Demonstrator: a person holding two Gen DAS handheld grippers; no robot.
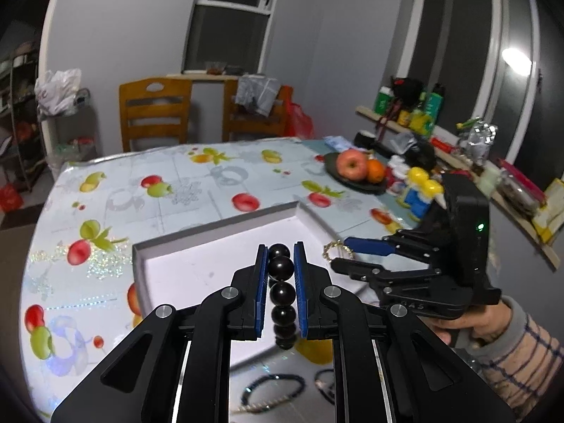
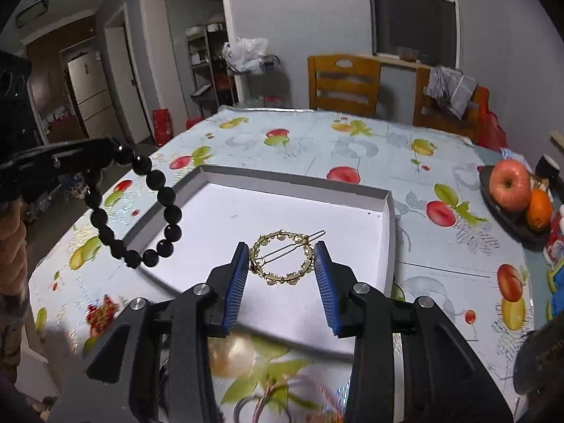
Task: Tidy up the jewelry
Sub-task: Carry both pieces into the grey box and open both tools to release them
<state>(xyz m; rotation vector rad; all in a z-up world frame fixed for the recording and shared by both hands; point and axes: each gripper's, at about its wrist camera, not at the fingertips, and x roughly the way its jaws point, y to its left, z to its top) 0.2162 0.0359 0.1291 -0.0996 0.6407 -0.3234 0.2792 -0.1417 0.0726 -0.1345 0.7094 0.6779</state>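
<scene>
Black bead bracelet [image 1: 281, 283] is pinched by left gripper [image 1: 281, 264]; gold hair clip [image 2: 282, 259] is clamped by right gripper [image 2: 282, 264]. Both are carried above the white tray [image 2: 386, 232]. Lowering and release inside are judged next.

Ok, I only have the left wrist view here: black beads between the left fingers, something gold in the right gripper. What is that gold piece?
Observer: A round gold hair clip with a bar clasp across it. The right gripper is shut on its two sides, above the white tray.
Operator: And the beads, a loose strand or a closed loop?
Observer: A closed loop. The black bead bracelet hangs from the left gripper, in front of the tray's left corner as the right wrist view shows it.
Operator: Anything lying in the tray?
Observer: No, the part of its floor that shows is bare.
</scene>
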